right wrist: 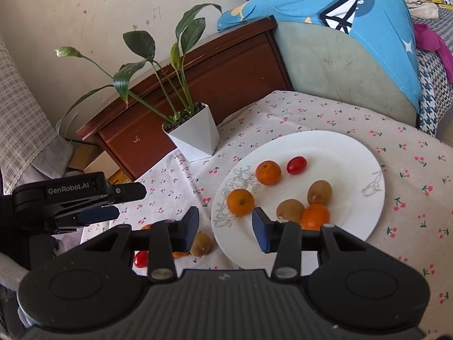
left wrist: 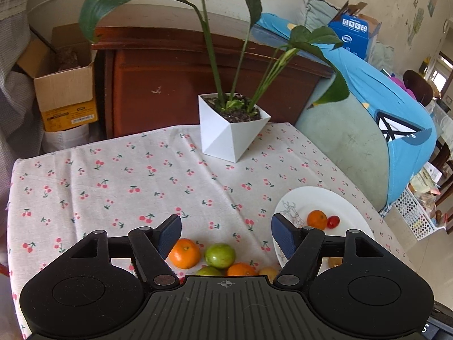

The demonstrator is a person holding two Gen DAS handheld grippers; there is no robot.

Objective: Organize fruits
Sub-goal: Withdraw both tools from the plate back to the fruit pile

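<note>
Left gripper (left wrist: 226,233): jaws spread wide, holding nothing, poised above the loose fruit at the near edge of the table (left wrist: 85,175). Directly below and between its pads: one orange (left wrist: 184,253), one green fruit (left wrist: 220,255), a second orange (left wrist: 240,270), with a further green piece and a yellowish piece partly hidden by the gripper body.

Right gripper (right wrist: 225,222): jaws likewise parted, empty, hanging over the near rim of the white plate (right wrist: 354,153). On the plate: three oranges, nearest at (right wrist: 240,202); two kiwis (right wrist: 319,192); one cherry tomato (right wrist: 296,165). Off the plate, beside its near-left rim: a kiwi (right wrist: 200,244), another tomato (right wrist: 140,258).

Far side of table: potted plant (left wrist: 230,126) in white faceted pot.

Handling, judged: oranges firm, light, round, apt to roll; best taken across the widest middle. Tomato small, slick-skinned, easily crushed; light closure advised. Kiwi fuzzy, moderately yielding.
</note>
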